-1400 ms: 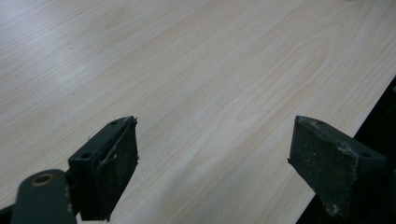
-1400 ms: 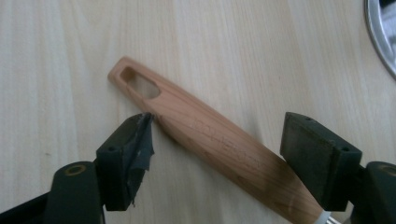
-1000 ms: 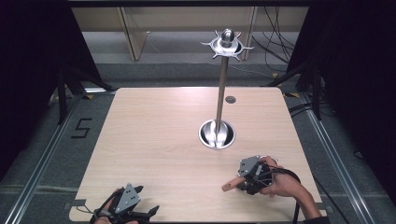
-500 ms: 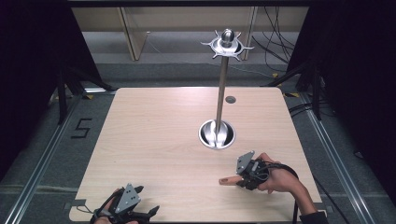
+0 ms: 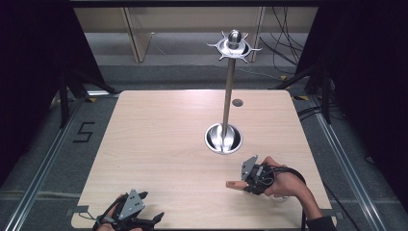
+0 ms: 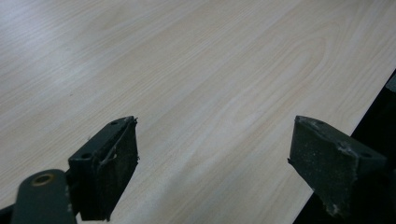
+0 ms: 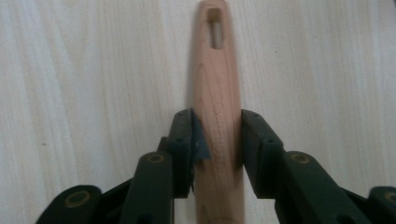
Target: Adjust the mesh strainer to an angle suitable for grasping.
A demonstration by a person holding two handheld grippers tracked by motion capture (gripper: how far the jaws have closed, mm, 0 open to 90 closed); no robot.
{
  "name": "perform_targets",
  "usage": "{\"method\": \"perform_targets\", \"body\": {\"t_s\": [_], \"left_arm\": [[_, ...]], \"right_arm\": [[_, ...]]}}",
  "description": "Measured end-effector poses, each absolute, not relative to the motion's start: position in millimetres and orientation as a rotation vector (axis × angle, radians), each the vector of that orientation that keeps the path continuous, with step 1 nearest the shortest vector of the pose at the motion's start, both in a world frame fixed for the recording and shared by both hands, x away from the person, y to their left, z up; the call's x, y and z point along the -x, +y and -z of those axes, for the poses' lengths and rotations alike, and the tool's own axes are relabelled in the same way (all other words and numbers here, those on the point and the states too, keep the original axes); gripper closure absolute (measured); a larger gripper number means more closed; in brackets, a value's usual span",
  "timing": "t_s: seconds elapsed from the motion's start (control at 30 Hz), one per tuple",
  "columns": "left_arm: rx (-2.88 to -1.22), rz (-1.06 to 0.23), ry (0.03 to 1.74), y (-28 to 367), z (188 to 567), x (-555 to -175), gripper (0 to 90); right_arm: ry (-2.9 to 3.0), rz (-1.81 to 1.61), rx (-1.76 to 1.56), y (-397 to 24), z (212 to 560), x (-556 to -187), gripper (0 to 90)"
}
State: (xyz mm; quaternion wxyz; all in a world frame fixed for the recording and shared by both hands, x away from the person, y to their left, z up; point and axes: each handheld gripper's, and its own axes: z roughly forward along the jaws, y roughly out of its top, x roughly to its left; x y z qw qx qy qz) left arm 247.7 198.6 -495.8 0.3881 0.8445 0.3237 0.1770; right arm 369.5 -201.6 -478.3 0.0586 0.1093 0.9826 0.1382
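A: Starting with the high view: where is the wooden handle (image 5: pixel 235 184)?

B: On the table (image 5: pixel 159 134), near the chrome stand (image 5: pixel 224 138), on the person's side of its round base. The right gripper (image 5: pixel 246 183) has it; the handle's tip pokes out from the jaws toward the table's middle. The left gripper (image 5: pixel 144 222) sits well apart from the stand, at the near table edge.

A: And the left gripper view?

B: Its jaws stand wide apart, released, with bare table between them. Nothing is held or touched.

A: The right gripper view?

B: Both jaws are clamped on the handle's shank, one pad on each side, having just been closing onto it. The handle lies flat on the wood, and its far end has a slotted hanging hole (image 7: pixel 215 28).

A: How will it handle?

B: I judge it light, stiff and not fragile. Smooth rounded wood could twist or slip in the pads, so a hold across the narrow shank seems sensible; a grip nearer the slotted end would suit hanging it.
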Motion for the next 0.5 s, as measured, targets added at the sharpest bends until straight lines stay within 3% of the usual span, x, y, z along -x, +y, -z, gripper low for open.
{"method": "perform_targets", "body": {"t_s": [0.17, 0.5], "left_arm": [[-2.145, -0.476, 0.813, 199, 496, -248, 14.8], [-2.135, -0.48, 0.805, 199, 495, -248, 14.8]], "right_arm": [[2.961, -0.444, -0.299, -200, 479, -373, 68.1], [2.839, -0.605, -0.536, -214, 467, -375, 68.2]]}}
